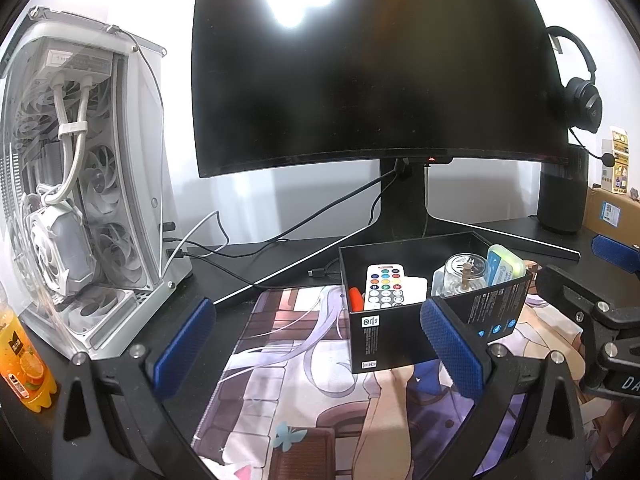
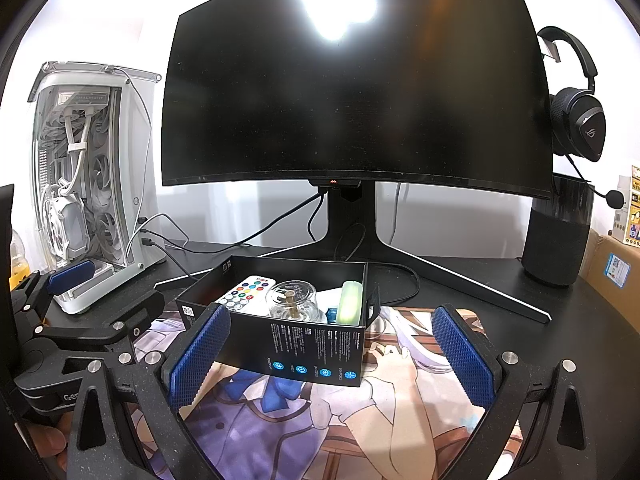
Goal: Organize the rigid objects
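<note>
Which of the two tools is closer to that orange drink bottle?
Left. The left tool has the orange drink bottle just off its left; the right tool sits farther right, over the mat.

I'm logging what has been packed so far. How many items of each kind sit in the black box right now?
In the black box:
White remote control: 1
Clear glass jar: 1
Pale green case: 1
Orange-red item, mostly hidden: 1
Total: 4 visible; anything underneath can't be seen.

Black desk [image 2: 500, 300] — bearing printed mat [image 2: 360, 420], monitor stand [image 2: 352, 232], PC case [image 1: 80, 200], speaker [image 2: 556, 240].
</note>
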{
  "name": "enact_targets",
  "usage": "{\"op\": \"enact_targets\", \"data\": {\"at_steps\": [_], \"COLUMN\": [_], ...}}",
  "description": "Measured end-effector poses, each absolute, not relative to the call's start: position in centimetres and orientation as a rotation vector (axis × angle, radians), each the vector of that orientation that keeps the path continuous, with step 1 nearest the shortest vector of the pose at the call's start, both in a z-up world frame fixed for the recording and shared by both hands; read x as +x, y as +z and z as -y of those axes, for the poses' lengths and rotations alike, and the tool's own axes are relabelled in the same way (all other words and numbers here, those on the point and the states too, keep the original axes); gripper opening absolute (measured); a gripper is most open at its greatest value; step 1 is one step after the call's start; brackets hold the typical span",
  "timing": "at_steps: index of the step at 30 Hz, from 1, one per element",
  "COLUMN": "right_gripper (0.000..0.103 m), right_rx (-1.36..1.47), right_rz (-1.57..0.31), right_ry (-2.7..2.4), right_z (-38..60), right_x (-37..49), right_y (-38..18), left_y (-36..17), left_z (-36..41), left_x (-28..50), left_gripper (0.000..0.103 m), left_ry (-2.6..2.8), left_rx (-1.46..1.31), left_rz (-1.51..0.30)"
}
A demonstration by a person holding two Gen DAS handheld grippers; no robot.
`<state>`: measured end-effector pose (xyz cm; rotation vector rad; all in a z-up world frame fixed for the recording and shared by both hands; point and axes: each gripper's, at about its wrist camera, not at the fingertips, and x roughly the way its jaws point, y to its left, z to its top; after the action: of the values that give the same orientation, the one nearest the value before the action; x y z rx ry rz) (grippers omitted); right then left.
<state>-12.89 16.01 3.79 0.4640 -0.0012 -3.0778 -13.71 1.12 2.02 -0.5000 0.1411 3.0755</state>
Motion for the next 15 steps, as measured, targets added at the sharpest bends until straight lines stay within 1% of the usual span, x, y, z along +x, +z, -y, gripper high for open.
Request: {"op": "enact_targets", "data": {"at_steps": [15], "right_gripper": [0.103], "right_rx": [0.464], "right_rz": [0.002], "right_ry": [-3.078], "right_z": [-16.01], "right_x": [-12.89], "right_y": [3.84], "left_y": [1.98], "left_z": [-1.22], "left_x": [-13.72], "left_gripper": [0.103], "left_ry": [3.076], "left_rx": [-0.502], "left_rz": [-0.142]}}
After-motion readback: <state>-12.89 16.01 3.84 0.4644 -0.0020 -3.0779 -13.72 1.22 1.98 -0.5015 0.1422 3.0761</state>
